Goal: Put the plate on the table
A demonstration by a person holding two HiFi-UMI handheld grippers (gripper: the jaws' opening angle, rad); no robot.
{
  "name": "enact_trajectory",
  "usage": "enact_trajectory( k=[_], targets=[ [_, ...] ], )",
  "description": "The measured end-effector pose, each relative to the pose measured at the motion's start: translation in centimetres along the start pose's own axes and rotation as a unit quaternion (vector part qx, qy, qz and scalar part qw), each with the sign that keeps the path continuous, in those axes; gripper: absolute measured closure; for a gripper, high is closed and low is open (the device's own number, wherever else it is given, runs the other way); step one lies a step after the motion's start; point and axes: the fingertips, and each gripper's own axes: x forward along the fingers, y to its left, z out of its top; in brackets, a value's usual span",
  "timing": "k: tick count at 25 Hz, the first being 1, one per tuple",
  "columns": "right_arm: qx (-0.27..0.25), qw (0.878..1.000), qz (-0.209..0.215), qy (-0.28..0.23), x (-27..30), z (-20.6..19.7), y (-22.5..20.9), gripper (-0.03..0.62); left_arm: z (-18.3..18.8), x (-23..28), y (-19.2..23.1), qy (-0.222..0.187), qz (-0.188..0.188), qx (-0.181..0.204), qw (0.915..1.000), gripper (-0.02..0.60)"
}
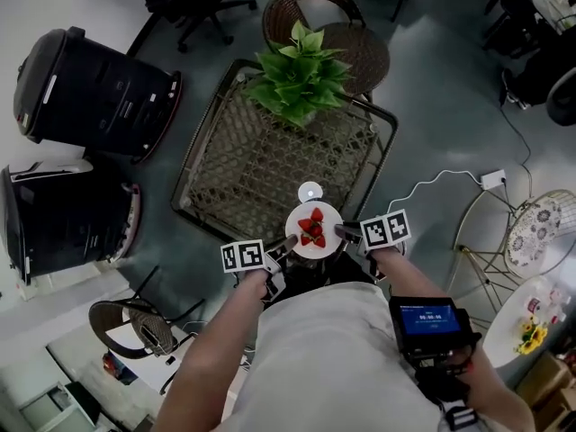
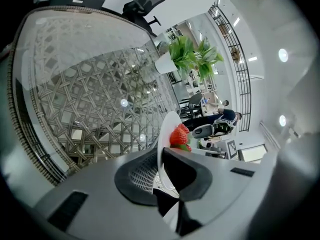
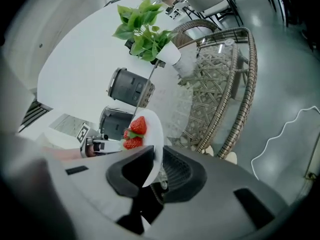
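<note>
Left gripper [image 1: 288,245]: jaws shut on the left rim of the round white plate [image 1: 326,212], rim edge pinched between the dark pads [image 2: 145,176]. Right gripper [image 1: 342,233]: likewise clamped, on the opposite, right rim of the same plate. No slack seen at either pinch in the gripper views.

On the plate: a few red strawberries with green caps [image 1: 312,229], bunched near the middle. No sign of sliding, so plate roughly level by judgement.

Plate held over the near right edge of the square glass-topped wicker table with a dark frame [image 1: 243,165], close in front of the person's body. From the gripper views, plate apparently clear of the glass, not resting on it; exact height not readable.

Just beyond the plate, on the glass: a small white round object [image 1: 310,190], kind not clear. At the far edge: a leafy green potted plant in a white pot [image 1: 298,77]. Middle of the top bare.

Progress, as judged: plate gripped, lifted and brought to the table. Left to do: carry slightly farther over the top, avoid the small white object, lower level to the glass, open both grippers, withdraw.
</note>
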Motion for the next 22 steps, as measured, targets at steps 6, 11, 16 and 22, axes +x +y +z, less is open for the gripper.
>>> enact_trajectory(
  k=[6,11,16,22],
  targets=[
    [0.014,1.0,-0.021,0.013,0.9,-0.3,-2.1,0.537,0.0,1.6,1.4,0.023,0.006,-0.003,0.9997,0.566],
    [0.016,0.999,-0.029,0.012,1.4,0.5,-3.1,0.537,1.0,2.7,2.3,0.033,0.004,-0.005,0.9994,0.566],
    [0.018,0.999,-0.035,-0.008,1.4,2.9,-4.3,0.537,3.4,4.4,2.1,0.038,0.004,0.011,0.9992,0.566],
    [0.017,0.998,-0.048,-0.031,1.4,6.0,-6.1,0.537,6.6,6.9,2.1,0.041,0.025,0.048,0.9977,0.557]
  ],
)
